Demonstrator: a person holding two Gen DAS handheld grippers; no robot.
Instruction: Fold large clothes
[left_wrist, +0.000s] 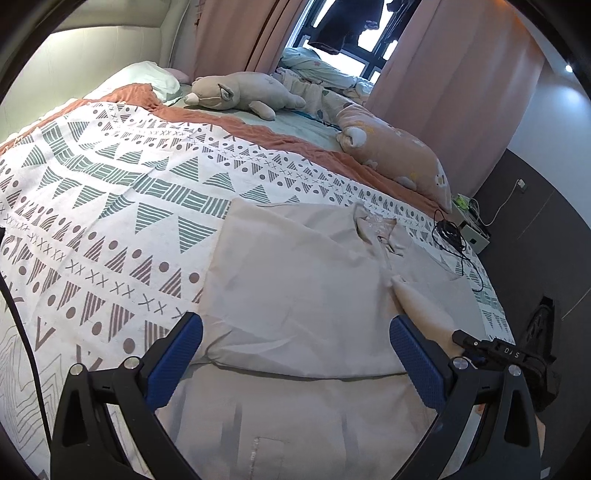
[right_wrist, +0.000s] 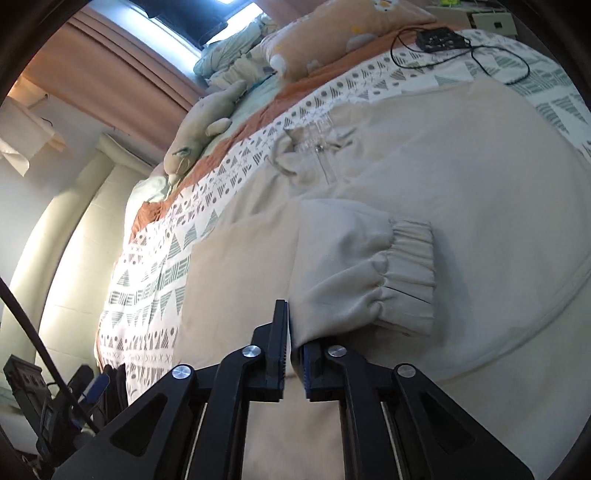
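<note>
A beige zip-neck sweatshirt (left_wrist: 295, 288) lies on the patterned bedspread, its left side folded over the body. My left gripper (left_wrist: 295, 350) is open and empty, hovering above the lower part of the garment. My right gripper (right_wrist: 293, 339) is shut on the beige sleeve (right_wrist: 351, 266) and holds it above the body of the sweatshirt (right_wrist: 461, 166). The ribbed cuff (right_wrist: 410, 273) hangs to the right of the fingers. In the left wrist view the right gripper (left_wrist: 476, 345) shows at the right edge with the sleeve (left_wrist: 421, 310) stretched from it.
The patterned bedspread (left_wrist: 110, 206) covers the bed. A grey plush toy (left_wrist: 236, 92), a pink pillow (left_wrist: 399, 155) and a white pillow (left_wrist: 147, 75) lie at the far side. A black cable with a small device (left_wrist: 450, 236) lies near the right edge.
</note>
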